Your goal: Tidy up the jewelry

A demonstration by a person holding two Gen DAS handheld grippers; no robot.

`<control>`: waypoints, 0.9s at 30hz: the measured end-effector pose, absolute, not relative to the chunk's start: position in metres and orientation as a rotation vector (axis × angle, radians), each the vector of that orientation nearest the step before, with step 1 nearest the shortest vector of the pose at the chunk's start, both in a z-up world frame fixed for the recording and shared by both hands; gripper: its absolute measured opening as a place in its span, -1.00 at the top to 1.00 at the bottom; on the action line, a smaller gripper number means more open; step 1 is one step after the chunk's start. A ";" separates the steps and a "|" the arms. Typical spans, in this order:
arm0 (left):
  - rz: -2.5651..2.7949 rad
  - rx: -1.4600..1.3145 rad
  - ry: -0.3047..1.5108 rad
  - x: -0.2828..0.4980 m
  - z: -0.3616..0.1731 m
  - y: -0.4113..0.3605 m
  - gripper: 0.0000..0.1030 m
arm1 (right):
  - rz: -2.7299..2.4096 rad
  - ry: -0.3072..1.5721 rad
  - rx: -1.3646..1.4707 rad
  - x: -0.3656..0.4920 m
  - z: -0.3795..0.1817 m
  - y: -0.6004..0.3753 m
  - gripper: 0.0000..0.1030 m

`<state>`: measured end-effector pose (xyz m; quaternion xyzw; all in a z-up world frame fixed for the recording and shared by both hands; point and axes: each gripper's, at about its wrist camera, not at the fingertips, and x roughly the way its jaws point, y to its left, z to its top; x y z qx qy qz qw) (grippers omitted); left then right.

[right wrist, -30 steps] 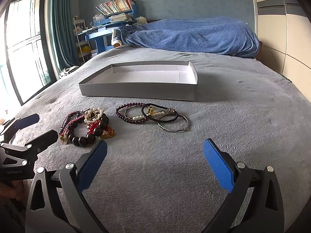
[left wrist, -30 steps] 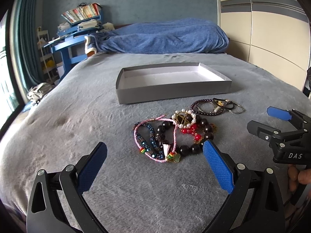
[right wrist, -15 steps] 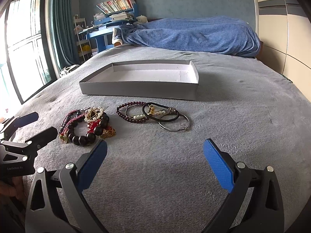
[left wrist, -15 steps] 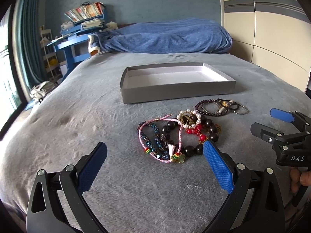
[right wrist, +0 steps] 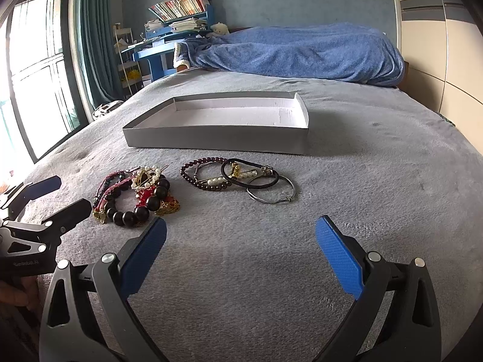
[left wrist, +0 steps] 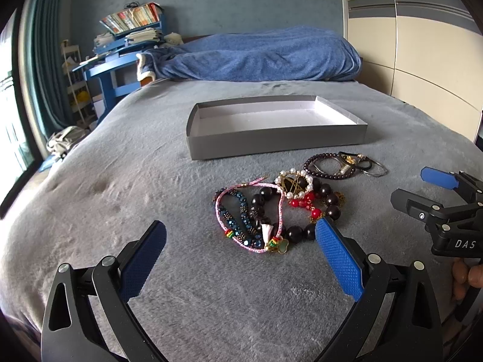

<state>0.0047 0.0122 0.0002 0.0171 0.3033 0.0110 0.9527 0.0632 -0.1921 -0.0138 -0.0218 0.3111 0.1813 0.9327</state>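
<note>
Jewelry (left wrist: 280, 208) on bed, both claws (left wrist: 241, 259) (right wrist: 241, 256) spread wide, low above blanket.

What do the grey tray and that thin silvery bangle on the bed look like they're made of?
The tray looks like cardboard: matte grey outside, white inside, with thin folded walls and sharp creased corners. The bangle seems to be metal wire: thin, silvery, slightly glinting, holding a stiff round shape. The exact metal can't be told.

Black claw (left wrist: 240, 261) frames w/ blue textured pads (left wrist: 339, 255), silver screws.
</note>
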 end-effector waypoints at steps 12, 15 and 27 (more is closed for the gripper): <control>0.024 0.045 0.619 0.006 -0.002 0.011 -0.91 | 0.371 0.639 -0.043 0.064 -0.014 -0.192 -0.90; 0.024 0.046 0.621 0.006 -0.002 0.012 -0.91 | 0.372 0.639 -0.042 0.065 -0.015 -0.191 -0.90; 0.030 0.057 0.620 0.008 -0.002 0.011 -0.91 | 0.372 0.639 -0.041 0.065 -0.014 -0.193 -0.90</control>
